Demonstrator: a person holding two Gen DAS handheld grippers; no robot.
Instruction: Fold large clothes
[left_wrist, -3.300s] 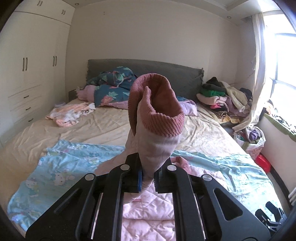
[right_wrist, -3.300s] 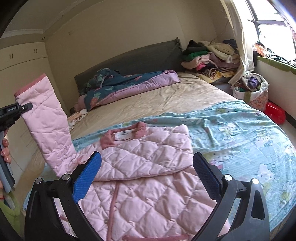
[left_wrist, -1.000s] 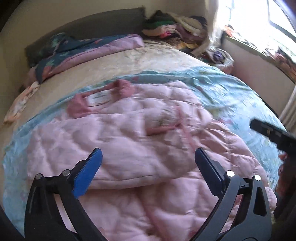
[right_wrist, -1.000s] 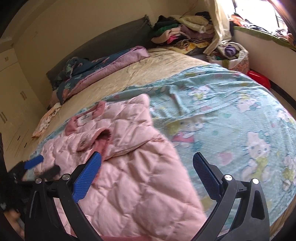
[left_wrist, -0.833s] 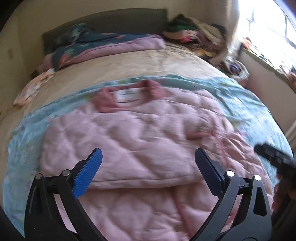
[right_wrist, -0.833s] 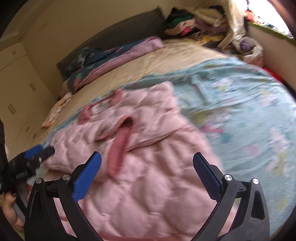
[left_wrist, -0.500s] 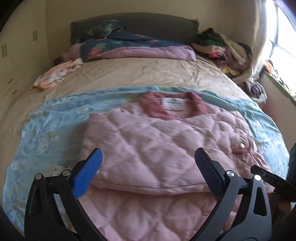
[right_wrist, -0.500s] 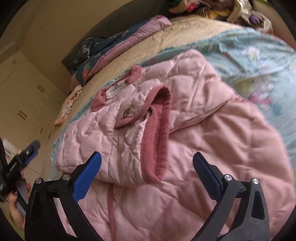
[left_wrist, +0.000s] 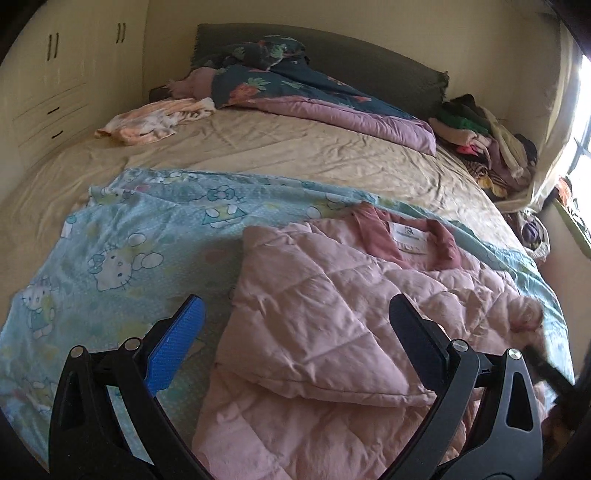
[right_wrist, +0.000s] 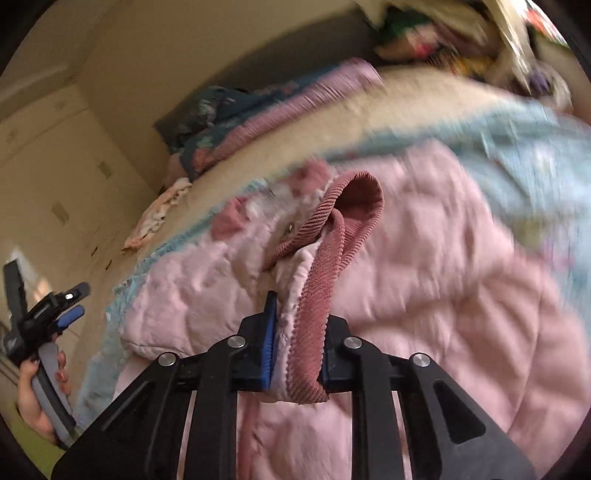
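Note:
A pink quilted jacket (left_wrist: 332, 325) lies on a light blue cartoon-print sheet (left_wrist: 122, 236) on the bed, its left sleeve folded across its body and its collar label facing up. My left gripper (left_wrist: 295, 328) is open and empty, held above the jacket's left edge. My right gripper (right_wrist: 297, 332) is shut on the jacket's ribbed dark-pink sleeve cuff (right_wrist: 332, 258), with the jacket (right_wrist: 443, 288) spread beneath it. The left gripper also shows at the left edge of the right wrist view (right_wrist: 55, 306), held in a hand.
A beige sheet (left_wrist: 295, 155) covers the far half of the bed. A dark floral and purple quilt (left_wrist: 314, 96) lies by the grey headboard. A small peach garment (left_wrist: 147, 122) lies at far left. A pile of clothes (left_wrist: 487, 147) sits at far right. White wardrobes (left_wrist: 55, 74) stand left.
My left gripper let go of the left sleeve, now folded over the jacket, and drew back to the left. My right gripper closed on the right sleeve cuff.

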